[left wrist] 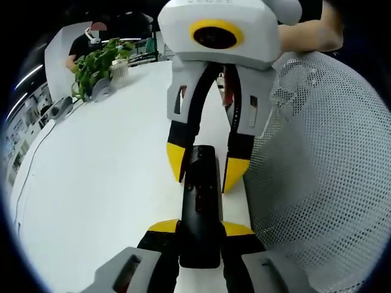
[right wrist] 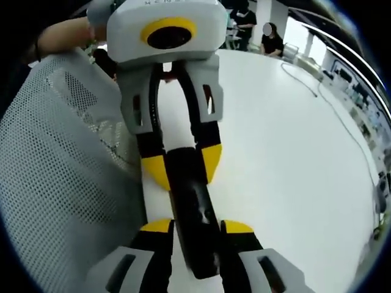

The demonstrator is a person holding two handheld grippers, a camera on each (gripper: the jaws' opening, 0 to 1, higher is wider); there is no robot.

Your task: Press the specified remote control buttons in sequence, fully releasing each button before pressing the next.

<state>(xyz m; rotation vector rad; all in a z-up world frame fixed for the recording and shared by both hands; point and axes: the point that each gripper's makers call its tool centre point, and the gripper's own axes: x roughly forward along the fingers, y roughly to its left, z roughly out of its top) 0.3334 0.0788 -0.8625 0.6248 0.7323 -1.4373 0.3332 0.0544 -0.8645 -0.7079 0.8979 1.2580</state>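
Both claws are on one black remote control (left wrist: 200, 201); left gripper (left wrist: 200, 231) rises from six o'clock in the left gripper view, its yellow-tipped jaws closed against the near end of the remote, one on each long side; right gripper (left wrist: 208, 171) comes down from twelve o'clock there, jaws straddling the far end, yellow tips touching or all but touching the sides.

Over in the right gripper view the picture flips; right gripper (right wrist: 198, 231) clamps the near end of the remote control (right wrist: 190, 201) from six o'clock, and left gripper (right wrist: 183, 170) hangs in from twelve, tips hugging the other end.

Left gripper view gives us a potted plant (left wrist: 101, 64) up at ten o'clock on the white table (left wrist: 104, 177), a seated person behind it, and a grey mesh chair back (left wrist: 324, 171) at three o'clock; right gripper view puts the mesh chair back (right wrist: 61, 183) at nine o'clock, a thin cable (right wrist: 348, 128) trailing over the table (right wrist: 287, 171) at two o'clock, and people at twelve to one.

Remote's long axis runs six to twelve in both views, straight from one claw to the other; button face up; it lies along the table edge beside the mesh; which end is its front, cannot tell.
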